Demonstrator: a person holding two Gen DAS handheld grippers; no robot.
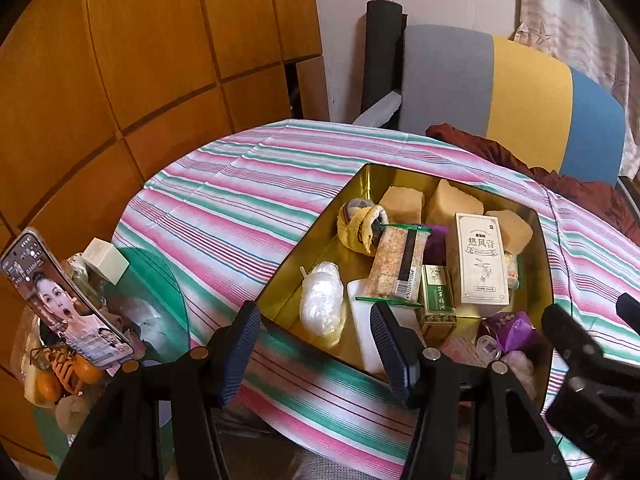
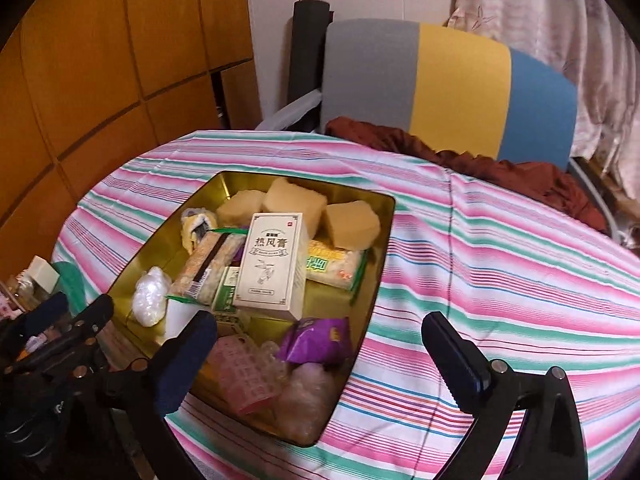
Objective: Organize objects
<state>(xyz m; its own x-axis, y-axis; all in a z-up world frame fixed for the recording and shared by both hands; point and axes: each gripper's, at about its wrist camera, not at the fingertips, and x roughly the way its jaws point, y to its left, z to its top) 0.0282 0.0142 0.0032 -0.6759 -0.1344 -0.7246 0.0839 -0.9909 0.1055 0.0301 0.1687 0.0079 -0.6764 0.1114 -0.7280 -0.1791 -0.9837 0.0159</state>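
A gold tin tray (image 1: 280,276) (image 2: 372,264) sits on the striped tablecloth (image 1: 248,192) (image 2: 500,264), holding several items: a cream box with Chinese print (image 1: 482,260) (image 2: 272,268), yellow sponges (image 1: 452,204) (image 2: 296,200), a cracker pack (image 1: 398,264) (image 2: 208,268), a clear plastic wad (image 1: 322,298) (image 2: 150,296), a purple packet (image 1: 514,330) (image 2: 318,340). My left gripper (image 1: 314,348) is open and empty over the tray's near-left edge. My right gripper (image 2: 320,356) is open and empty over the tray's near end.
A phone (image 1: 64,300) stands at the left above a clutter of small items. A green chair seat (image 1: 160,280) lies beside the table. A grey, yellow and blue chair back (image 1: 512,96) (image 2: 448,84) with brown cloth (image 2: 480,160) stands behind. Orange wall panels are at left.
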